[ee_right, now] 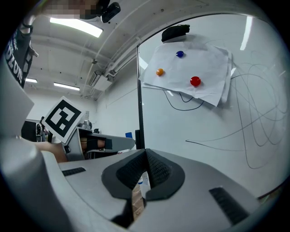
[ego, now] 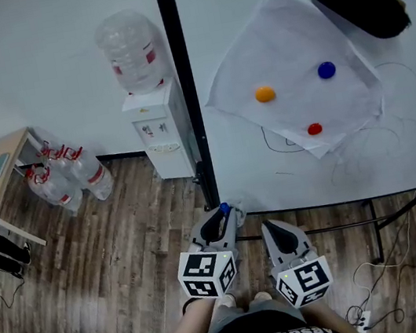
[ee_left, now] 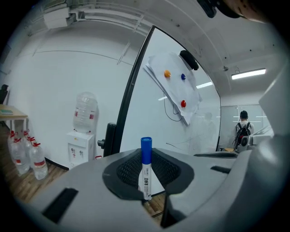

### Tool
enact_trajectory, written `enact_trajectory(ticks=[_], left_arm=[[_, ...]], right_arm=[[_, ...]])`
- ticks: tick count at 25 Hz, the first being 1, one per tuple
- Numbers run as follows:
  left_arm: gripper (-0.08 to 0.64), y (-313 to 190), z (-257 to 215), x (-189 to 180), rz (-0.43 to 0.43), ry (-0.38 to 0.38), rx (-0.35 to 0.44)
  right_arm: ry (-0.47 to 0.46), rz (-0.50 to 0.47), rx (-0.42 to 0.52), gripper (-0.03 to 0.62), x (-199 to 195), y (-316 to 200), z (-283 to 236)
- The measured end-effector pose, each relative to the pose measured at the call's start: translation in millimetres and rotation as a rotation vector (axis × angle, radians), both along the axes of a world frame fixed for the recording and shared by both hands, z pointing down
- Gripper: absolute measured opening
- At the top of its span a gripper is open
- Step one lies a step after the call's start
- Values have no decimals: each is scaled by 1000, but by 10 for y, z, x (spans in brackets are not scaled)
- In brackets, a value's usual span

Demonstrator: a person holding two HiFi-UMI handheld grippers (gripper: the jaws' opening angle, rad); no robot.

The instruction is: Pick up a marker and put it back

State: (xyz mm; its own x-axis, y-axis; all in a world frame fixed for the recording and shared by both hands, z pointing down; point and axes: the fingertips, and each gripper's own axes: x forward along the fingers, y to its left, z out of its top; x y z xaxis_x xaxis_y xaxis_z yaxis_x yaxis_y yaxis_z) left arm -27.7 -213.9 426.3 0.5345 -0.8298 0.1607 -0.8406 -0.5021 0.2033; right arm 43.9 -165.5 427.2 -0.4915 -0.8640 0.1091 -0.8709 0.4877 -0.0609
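Left gripper, ribbed black pads on slim blue-capped white marker

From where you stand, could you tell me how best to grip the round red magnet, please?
Pinch the round red magnet across its rim, coming straight at the whiteboard: it sits flat on the white paper sheet, so only its sides offer purchase.
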Motion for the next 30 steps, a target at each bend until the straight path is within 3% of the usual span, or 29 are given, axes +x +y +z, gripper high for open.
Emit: enact_trajectory(ticks=[30], left_arm=[[63,130,59,68,25,-48,12]], right_arm=[[-6,-23,-1,-2,-14,-62,28]])
